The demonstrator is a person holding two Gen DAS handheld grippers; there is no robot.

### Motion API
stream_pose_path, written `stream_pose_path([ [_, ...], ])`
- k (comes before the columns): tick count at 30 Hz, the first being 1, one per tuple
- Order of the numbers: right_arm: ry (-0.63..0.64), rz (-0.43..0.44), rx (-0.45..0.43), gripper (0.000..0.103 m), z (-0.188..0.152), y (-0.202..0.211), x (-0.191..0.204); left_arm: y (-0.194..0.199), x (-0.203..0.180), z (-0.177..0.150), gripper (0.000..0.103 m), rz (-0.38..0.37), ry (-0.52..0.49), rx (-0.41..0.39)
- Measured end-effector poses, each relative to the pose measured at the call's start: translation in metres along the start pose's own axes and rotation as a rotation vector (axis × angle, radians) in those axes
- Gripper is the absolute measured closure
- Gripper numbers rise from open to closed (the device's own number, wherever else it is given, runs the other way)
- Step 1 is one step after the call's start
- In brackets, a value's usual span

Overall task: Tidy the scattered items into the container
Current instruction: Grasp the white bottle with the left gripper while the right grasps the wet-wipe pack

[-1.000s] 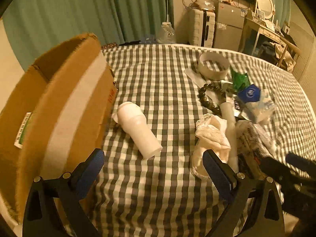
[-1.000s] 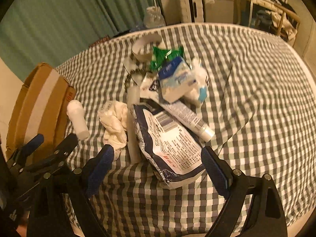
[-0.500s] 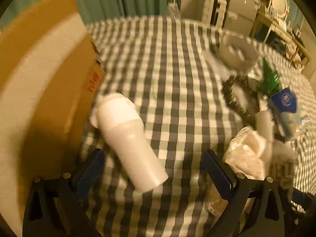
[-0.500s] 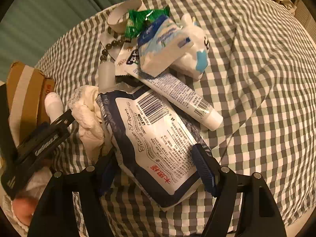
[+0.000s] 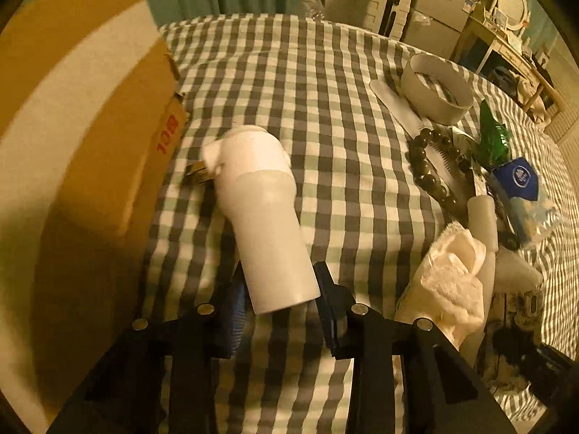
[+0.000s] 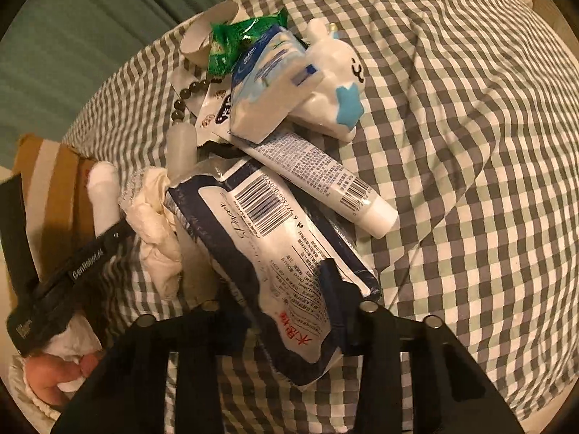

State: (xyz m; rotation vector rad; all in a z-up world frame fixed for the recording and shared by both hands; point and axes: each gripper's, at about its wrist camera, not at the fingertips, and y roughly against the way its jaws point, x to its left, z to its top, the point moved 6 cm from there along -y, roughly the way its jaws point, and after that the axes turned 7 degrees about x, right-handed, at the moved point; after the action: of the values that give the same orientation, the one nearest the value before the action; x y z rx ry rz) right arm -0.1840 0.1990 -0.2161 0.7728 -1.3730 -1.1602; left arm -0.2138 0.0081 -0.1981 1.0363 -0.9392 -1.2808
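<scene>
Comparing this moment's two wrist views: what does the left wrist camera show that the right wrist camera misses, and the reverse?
Left wrist only: the left gripper closing around the base of the white bottle, and furniture beyond the bed.

Right wrist only: the right gripper closing on the wet-wipes pack, the toothpaste tube, the white toy figure, and a hand.

Both: the cardboard box, the bottle, bead bracelet, crumpled cloth, green wrapper, blue tissue pack.
</scene>
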Motion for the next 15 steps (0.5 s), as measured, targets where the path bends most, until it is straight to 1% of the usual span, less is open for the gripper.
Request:
stream_pose_path([
  [3, 0.014, 0.025, -0.015, 0.083, -0.006, 0.006, 0.004, 0.015, 0.001, -0.009, 0.069, -0.019, -0.009, -0.027],
  [5, 0.043, 0.025, -0.032, 0.087, -0.018, 0.015, 0.01, 0.025, 0.0, -0.016, 0.07, -0.032, -0.02, -0.046],
  [7, 0.073, 0.049, -0.032, 0.088, -0.026, 0.024, 0.015, 0.037, -0.002, -0.024, 0.071, -0.049, -0.039, -0.057],
  [11, 0.097, 0.05, -0.057, 0.092, -0.039, 0.039, 0.025, 0.063, -0.003, -0.037, 0.072, -0.104, -0.05, -0.084],
  [12, 0.094, 0.062, -0.064, 0.092, -0.041, 0.043, 0.026, 0.068, 0.0, -0.037, 0.072, -0.111, -0.049, -0.091],
  [15, 0.104, 0.054, -0.095, 0.093, -0.046, 0.054, 0.037, 0.083, 0.001, -0.044, 0.073, -0.135, -0.063, -0.11],
])
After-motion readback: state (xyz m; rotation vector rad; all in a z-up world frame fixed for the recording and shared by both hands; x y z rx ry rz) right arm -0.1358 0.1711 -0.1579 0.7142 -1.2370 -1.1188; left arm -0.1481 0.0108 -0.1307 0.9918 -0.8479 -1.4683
